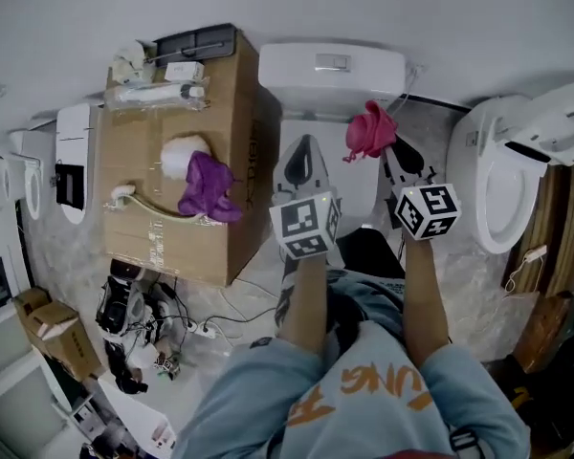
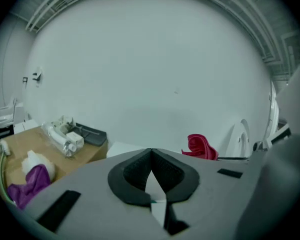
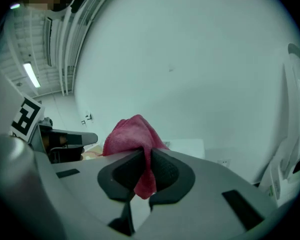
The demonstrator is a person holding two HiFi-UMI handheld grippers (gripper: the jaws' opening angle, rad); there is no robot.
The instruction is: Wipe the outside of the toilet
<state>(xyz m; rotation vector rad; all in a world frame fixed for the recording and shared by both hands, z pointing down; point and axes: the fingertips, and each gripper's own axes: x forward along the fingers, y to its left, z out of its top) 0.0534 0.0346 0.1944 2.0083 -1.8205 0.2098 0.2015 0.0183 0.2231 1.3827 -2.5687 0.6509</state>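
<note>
Plainly the toilet is the biggest thing at hand: white, with its tank against the wall and its lid down, straight ahead of the person. A second toilet stands well apart at the right with its lid raised. A cardboard box sits just beside the tank at the left, carrying bottles and a purple rag.

Both grippers hover over the closed lid. The left gripper has its jaws shut tip to tip with nothing between them. The right gripper has its jaws clamped on a pink cloth. The cloth bunches above the tips near the tank's front and, as far as I can tell, does not touch it. In the right gripper view a fold of the cloth runs down between the pads.

Wiping looks about to start. To do it well, I'd lower the right gripper until the loose bunch, not the hard jaw tips, presses on the porcelain. Begin at the tank top and work downward in overlapping strokes, front and then sides. The pinch looks small, so squeeze firmly and drag gently, lest the cloth pull free. The left gripper should keep out of the path.
</note>
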